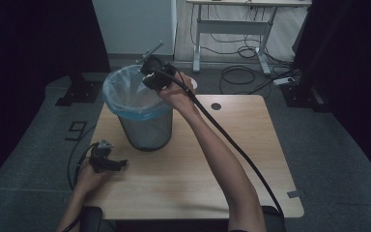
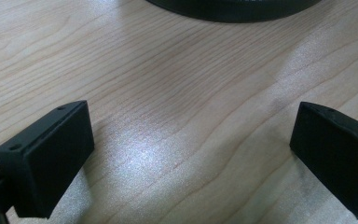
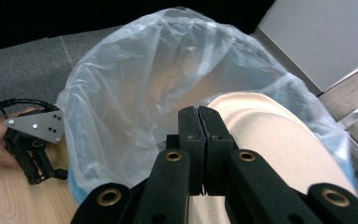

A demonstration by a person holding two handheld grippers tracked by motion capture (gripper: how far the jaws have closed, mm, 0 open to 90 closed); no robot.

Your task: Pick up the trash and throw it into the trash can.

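Because the pale paper cup point(image 3: 270, 140) pinched in the right gripper point(image 3: 199, 116) hangs directly over the bag-lined bin point(image 1: 142, 104), the drop depends on that vertical line-up: cup above, liner mouth below. Its arm reaches far forward across the desk point(image 1: 251, 154). At the near-left edge the left gripper point(image 2: 191, 144) rests low, jaws spread, holding nothing.

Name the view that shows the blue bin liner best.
The right gripper view: the bin liner spreads open, its inside visible. The high view shows it small, folded over the bin's rim. The left gripper view catches just the bin's dark base.
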